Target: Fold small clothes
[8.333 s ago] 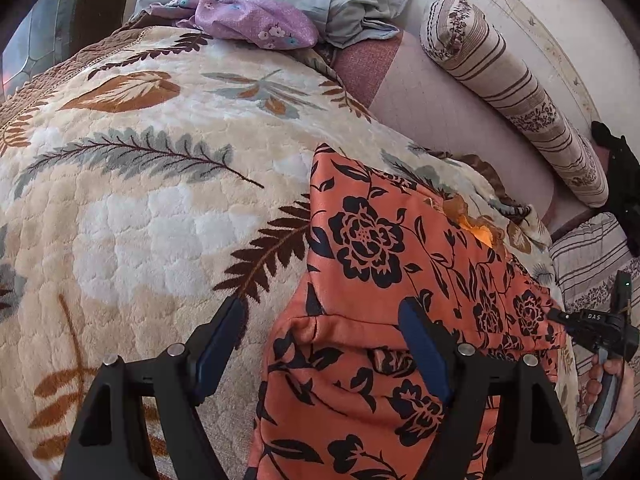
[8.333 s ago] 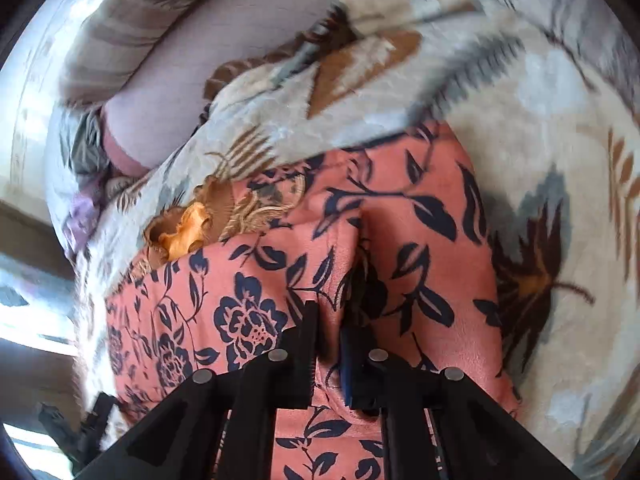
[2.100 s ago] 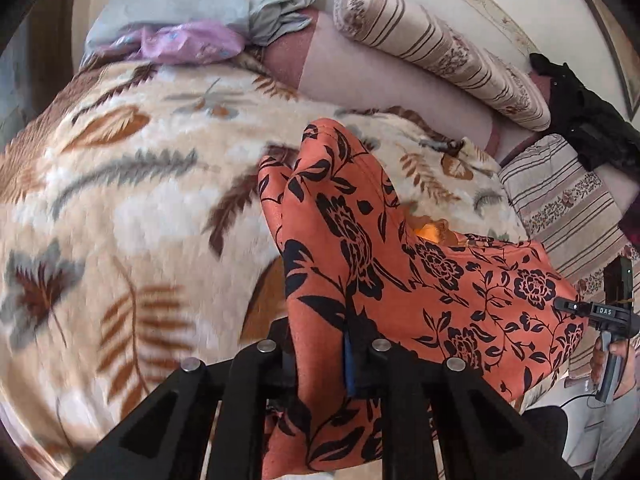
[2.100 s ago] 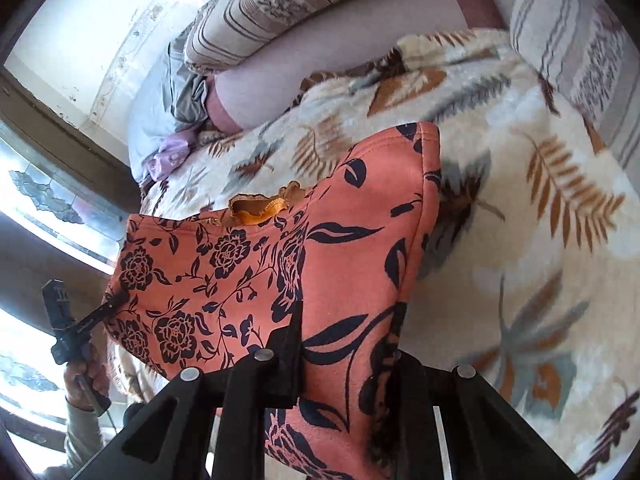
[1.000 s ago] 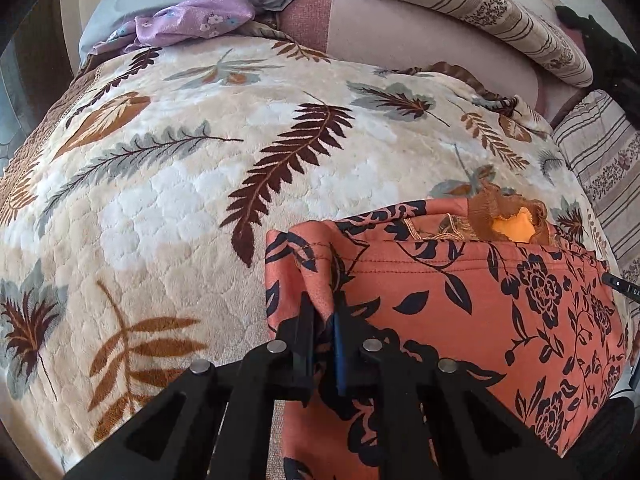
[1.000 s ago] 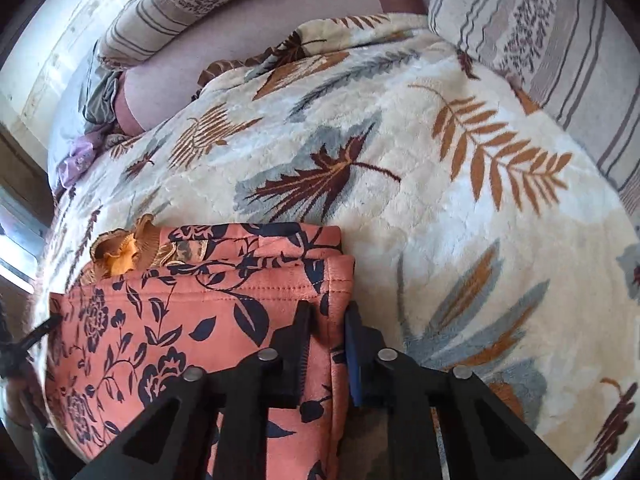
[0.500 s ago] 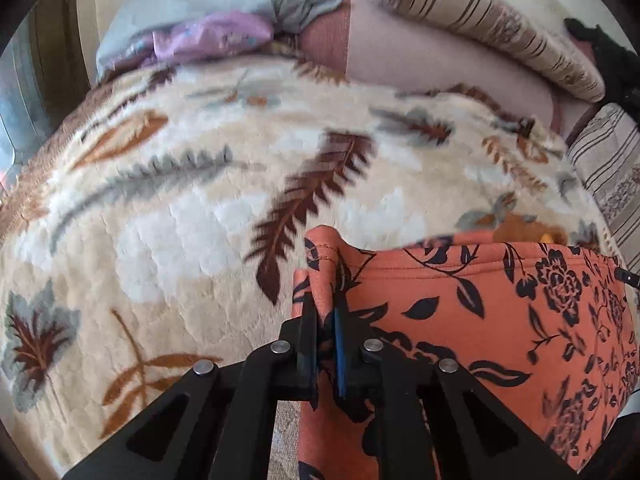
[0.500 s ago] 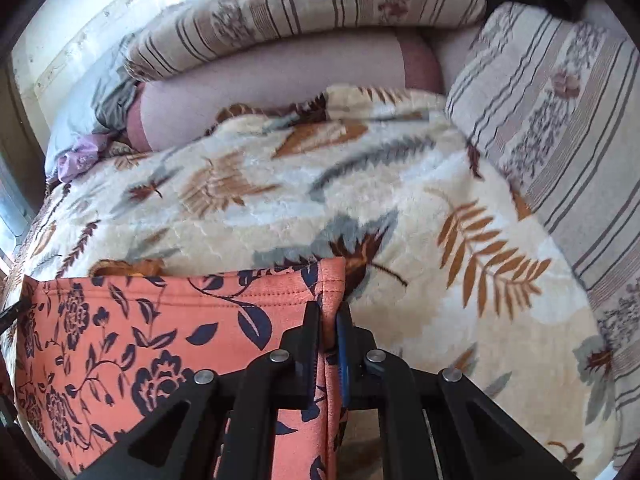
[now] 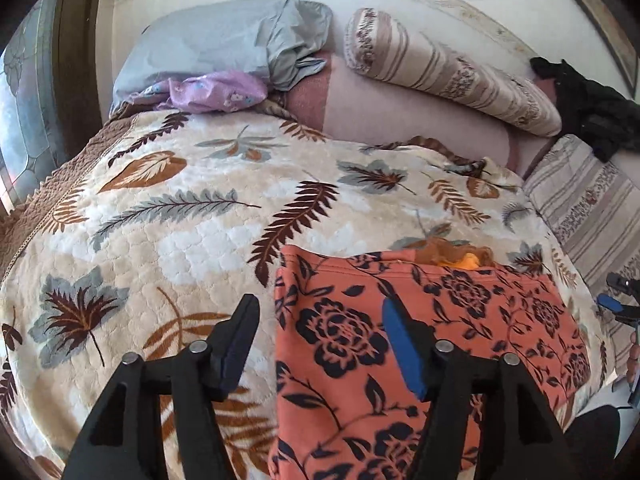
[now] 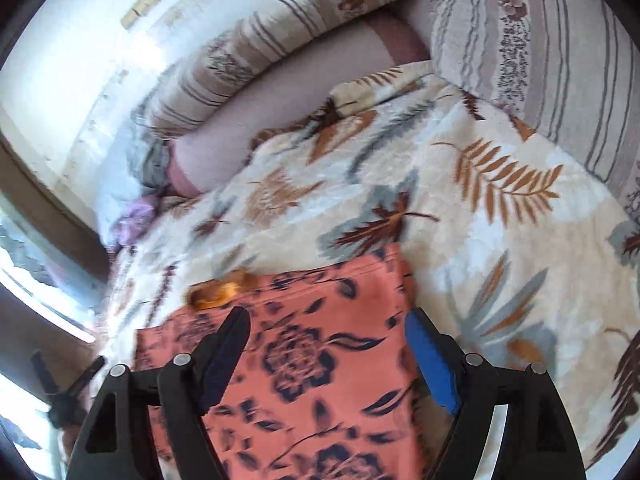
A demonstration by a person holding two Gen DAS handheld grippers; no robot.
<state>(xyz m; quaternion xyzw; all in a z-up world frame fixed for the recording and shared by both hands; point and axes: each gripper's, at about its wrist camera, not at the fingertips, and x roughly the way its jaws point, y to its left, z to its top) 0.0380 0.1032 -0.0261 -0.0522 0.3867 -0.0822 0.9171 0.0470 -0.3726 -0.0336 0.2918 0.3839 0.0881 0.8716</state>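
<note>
While each tool (image 9: 318, 326) (image 10: 326, 338) gapes, garment (image 9: 400, 320) lies beneath.

Orange flowered garment lying folded on the bed

The garment (image 9: 420, 332) is salmon-orange cloth printed with dark navy roses, leaves and vines. It lies flat and doubled over, roughly rectangular, at the near right side of the bed, its near end running over the bed's edge. A stitched hem runs along its far edge, where a small patch of brighter orange and gold cloth (image 9: 460, 257) peeks out from under it.
</note>
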